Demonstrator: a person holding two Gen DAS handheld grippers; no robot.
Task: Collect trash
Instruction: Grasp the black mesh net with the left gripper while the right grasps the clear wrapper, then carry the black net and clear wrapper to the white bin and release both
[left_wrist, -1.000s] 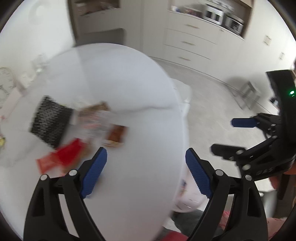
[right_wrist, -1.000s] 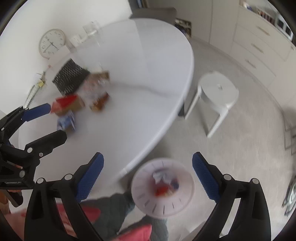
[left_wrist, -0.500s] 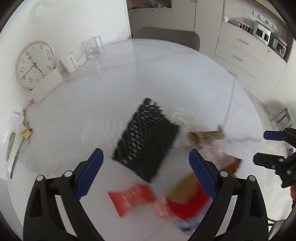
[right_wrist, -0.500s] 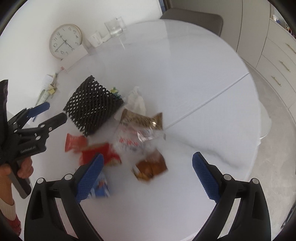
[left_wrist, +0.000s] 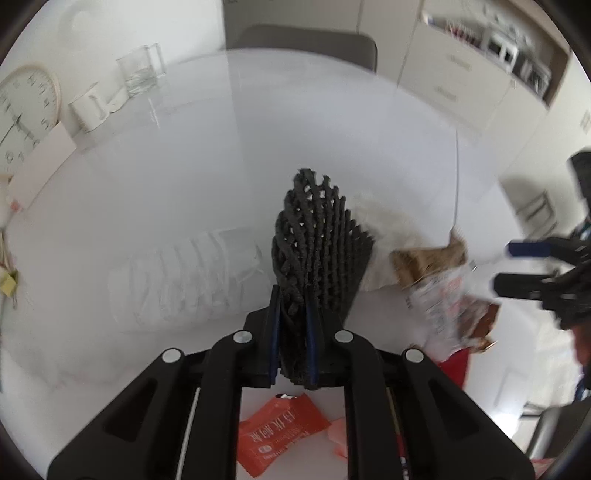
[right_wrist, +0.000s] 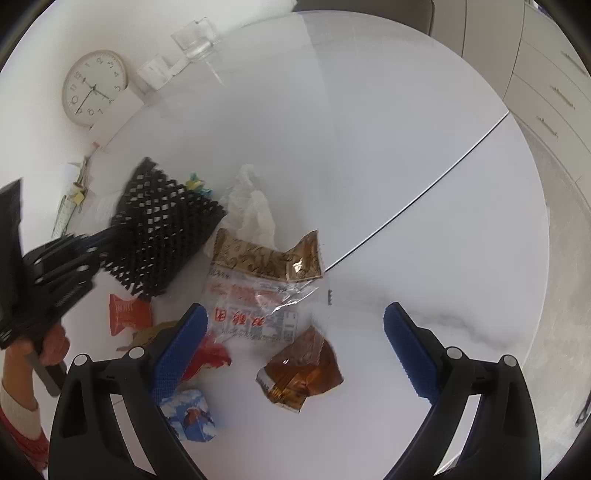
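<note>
My left gripper (left_wrist: 291, 332) has just closed: half a second back its fingers stood wide above the black foam net (left_wrist: 319, 240), and now they pinch the net's near edge, so it stands folded upright between the blue pads. My right gripper (right_wrist: 295, 350) is as wide open as before and grips nothing; it hangs over the litter on the white worktop (right_wrist: 424, 166).

Under it lie a brown wrapper (right_wrist: 299, 373) and a clear bag with red characters (right_wrist: 255, 306); I can see the print but cannot read it with certainty. An orange sachet (left_wrist: 280, 432) below my left fingers carries white characters, also too blurred to read. A crumpled tissue (right_wrist: 251, 206) sits just beside the net, and a blue packet (right_wrist: 188, 413) lies near my right gripper's left finger.

To the right of the litter the worktop is bare out to its curved edge; a clock (right_wrist: 94, 86) and a glass (right_wrist: 195, 38) stand at the far rim.
</note>
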